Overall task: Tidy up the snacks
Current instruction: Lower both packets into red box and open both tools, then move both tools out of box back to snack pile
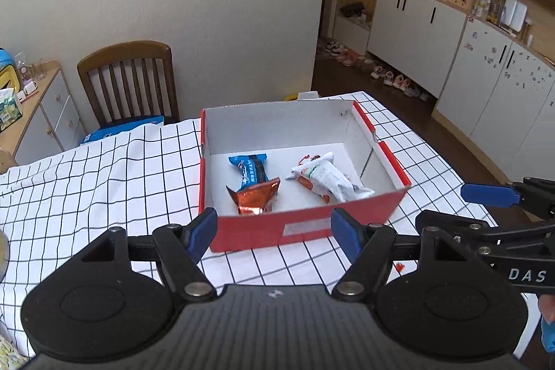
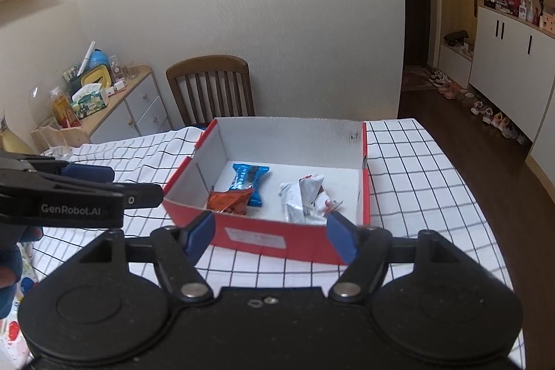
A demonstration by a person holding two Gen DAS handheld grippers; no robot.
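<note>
A red cardboard box [image 1: 364, 207] [image 2: 260, 236] with a white inside stands on the checked tablecloth [image 1: 86, 182]. In it lie a blue snack pack [image 1: 251, 170] [image 2: 248, 179], an orange pack [image 1: 255, 196] [image 2: 229, 201] touching the blue one's near end, and a white pack [image 1: 329, 179] [image 2: 305, 196] to their right. My left gripper [image 1: 274, 224] hovers open before the box's near wall, nothing between its blue pads. My right gripper [image 2: 270, 226] is open too, empty, at the same wall. Each gripper shows at the edge of the other's view.
A wooden chair [image 1: 128, 78] [image 2: 211, 85] stands behind the table, with a blue carton [image 1: 121, 130] on its seat. A low cabinet [image 2: 121, 106] crowded with items is at the far left. The table's right edge drops to dark floor [image 2: 485, 162]. A small red scrap [image 1: 399, 267] lies on the cloth.
</note>
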